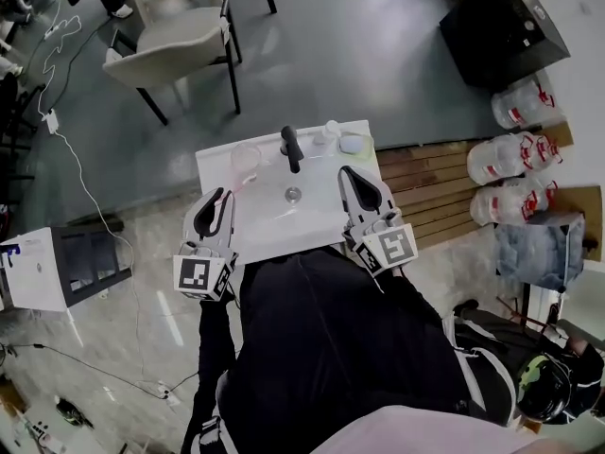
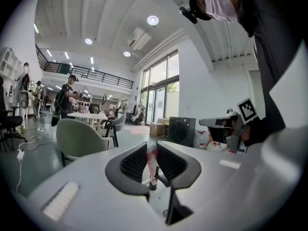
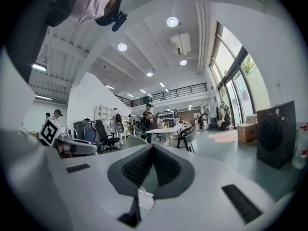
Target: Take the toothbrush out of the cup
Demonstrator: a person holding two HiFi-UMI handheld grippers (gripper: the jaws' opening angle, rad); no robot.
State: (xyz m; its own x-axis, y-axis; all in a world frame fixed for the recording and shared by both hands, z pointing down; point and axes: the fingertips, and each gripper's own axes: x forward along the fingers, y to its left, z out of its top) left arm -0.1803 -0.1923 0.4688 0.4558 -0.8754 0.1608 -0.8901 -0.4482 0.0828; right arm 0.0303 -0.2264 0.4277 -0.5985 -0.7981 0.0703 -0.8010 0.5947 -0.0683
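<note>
In the head view my left gripper (image 1: 224, 198) hovers over the left front of the white sink (image 1: 317, 218). It is shut on a pink toothbrush (image 1: 240, 186), which slants toward the clear cup (image 1: 245, 159) at the sink's back left. In the left gripper view the jaws (image 2: 150, 150) pinch the toothbrush's (image 2: 152, 161) pink handle upright, and the black faucet (image 2: 155, 177) shows below them. My right gripper (image 1: 346, 172) hangs over the sink's right side. Its fingertips meet with nothing held (image 3: 153, 148).
A black faucet (image 1: 290, 148) stands at the back of the basin, with a small bottle (image 1: 329, 132) and a white dish (image 1: 353, 144) to its right. A beige chair (image 1: 175, 50) stands beyond. Water jugs (image 1: 515, 159) sit on slats at the right. A white box (image 1: 38, 268) is at the left.
</note>
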